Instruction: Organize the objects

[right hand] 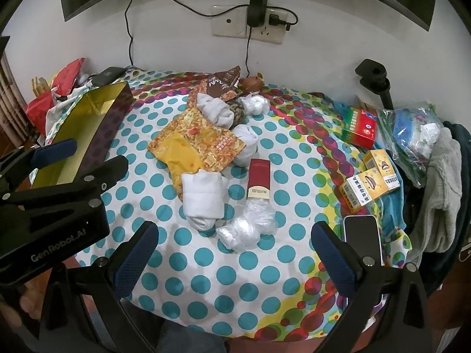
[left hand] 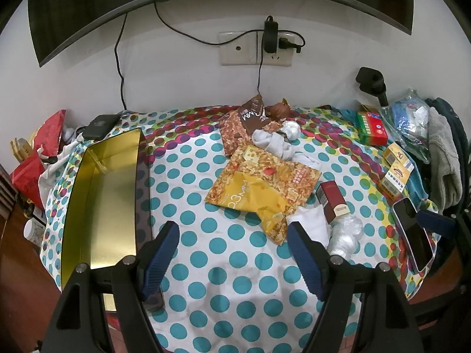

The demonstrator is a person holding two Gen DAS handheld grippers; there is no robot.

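**Both grippers spread above the dotted cloth, nothing held**

We take the gold-lined tin [left hand: 106,194] as our landmark; it lies open at the left edge of the polka-dot cloth [left hand: 223,247]. Our left gripper [left hand: 232,253] hangs just to the right of the tin, jaws spread wide over bare cloth with nothing between them. Our right gripper [right hand: 235,259] hangs farther right of the tin, jaws likewise spread and empty, and the phone [right hand: 362,238] lies beside its right finger.

To the right of the tin lies the yellow snack bag [left hand: 262,188], and beyond it, toward the wall, the brown snack bag [left hand: 244,126] under a grey sock [left hand: 273,144]. Farther right from the tin we see a rolled white sock [right hand: 203,197], a red carton [right hand: 259,179] and crumpled clear plastic [right hand: 250,226], the carton touching the plastic. Well apart from the tin, at the far right edge, stand a red-and-green box [right hand: 360,128] and two yellow boxes [right hand: 371,179].
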